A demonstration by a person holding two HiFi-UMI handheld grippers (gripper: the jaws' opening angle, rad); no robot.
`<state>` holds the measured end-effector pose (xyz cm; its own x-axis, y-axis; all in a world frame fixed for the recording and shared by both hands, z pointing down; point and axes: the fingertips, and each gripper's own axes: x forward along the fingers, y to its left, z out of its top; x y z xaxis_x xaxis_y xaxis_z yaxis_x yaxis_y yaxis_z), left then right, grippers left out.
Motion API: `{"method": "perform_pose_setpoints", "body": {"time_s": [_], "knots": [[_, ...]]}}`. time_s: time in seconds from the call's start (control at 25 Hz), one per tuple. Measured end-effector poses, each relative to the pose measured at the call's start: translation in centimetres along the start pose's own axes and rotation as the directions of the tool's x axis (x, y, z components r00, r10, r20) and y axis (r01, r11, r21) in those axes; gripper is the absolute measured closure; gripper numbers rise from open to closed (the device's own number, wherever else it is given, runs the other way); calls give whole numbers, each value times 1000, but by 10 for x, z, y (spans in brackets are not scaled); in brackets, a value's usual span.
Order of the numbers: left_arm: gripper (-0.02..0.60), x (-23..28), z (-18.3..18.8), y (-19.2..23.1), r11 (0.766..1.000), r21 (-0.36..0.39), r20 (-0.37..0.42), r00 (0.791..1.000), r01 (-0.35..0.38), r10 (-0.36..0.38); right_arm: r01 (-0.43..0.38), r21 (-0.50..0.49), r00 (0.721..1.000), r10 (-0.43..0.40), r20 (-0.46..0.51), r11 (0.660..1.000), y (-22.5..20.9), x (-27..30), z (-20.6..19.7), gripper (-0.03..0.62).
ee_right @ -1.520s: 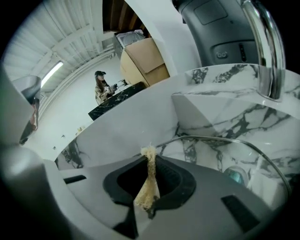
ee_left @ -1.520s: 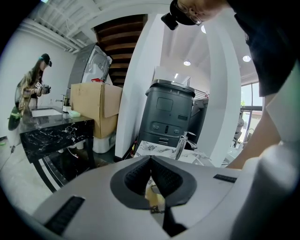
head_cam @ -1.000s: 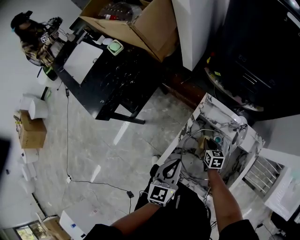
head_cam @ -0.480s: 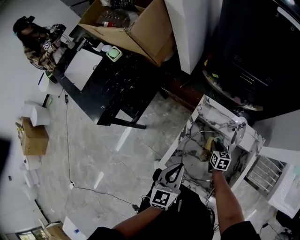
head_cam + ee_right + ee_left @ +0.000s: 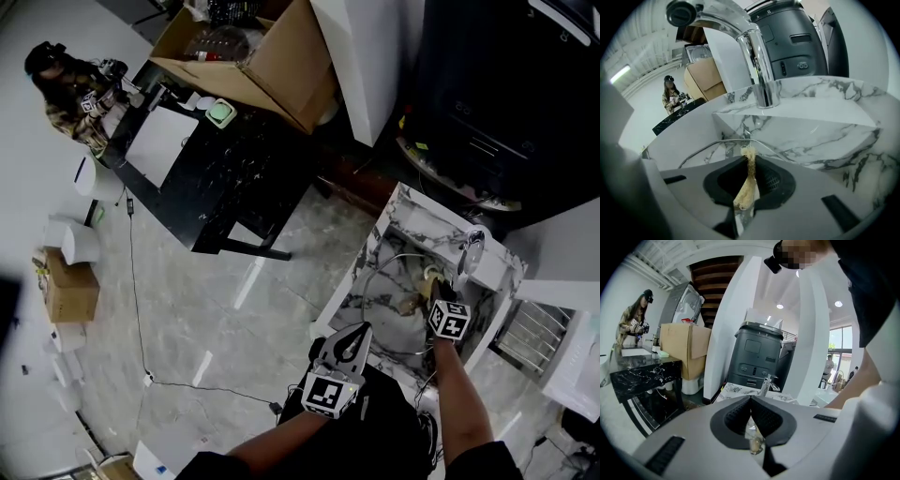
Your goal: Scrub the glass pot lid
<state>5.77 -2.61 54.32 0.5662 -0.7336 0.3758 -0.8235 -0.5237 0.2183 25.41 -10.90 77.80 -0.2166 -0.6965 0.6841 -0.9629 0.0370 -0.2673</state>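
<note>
The glass pot lid [image 5: 389,323] was kept upright in the sink [image 5: 417,217], its rim clamped by the left hand-held gripper [image 5: 359,331], while the right hand-held gripper [image 5: 436,292], closed on a tan scrubbing pad [image 5: 746,187], was held against it, the scrubbing judged underway and unfinished.

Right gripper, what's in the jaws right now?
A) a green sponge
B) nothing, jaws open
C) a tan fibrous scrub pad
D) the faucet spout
C: in the right gripper view, the right gripper has its jaws clamped on a tan fibrous scrub pad, with the rim of the glass pot lid just beyond it in the marble sink.
</note>
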Motion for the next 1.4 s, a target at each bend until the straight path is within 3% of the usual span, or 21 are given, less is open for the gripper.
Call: {"method": "perform_pose_setpoints", "body": {"time_s": [0.24,0.48,0.72,1.16,1.4], "knots": [[566,-4,-4,-7,999,-42,0,1000,19,-19,21,-50,1000,-22,-13,999,-5,-13,-4,536],[566,-12,-4,-12,999,-39,8,1000,19,-18,46,-49,999,-47,-20,998,-14,-28,-10,536],[566,-17,-10,-15,996,-85,2,999,34,-34,83,-57,994,-87,-67,995,-21,-42,-21,536],[566,-14,-7,-23,996,-66,15,998,56,-55,79,-78,982,-91,-166,994,-16,-60,-49,536],[566,-20,-8,-27,996,-61,19,998,63,-62,37,-142,978,-65,-197,989,-4,-68,-59,536]]}}
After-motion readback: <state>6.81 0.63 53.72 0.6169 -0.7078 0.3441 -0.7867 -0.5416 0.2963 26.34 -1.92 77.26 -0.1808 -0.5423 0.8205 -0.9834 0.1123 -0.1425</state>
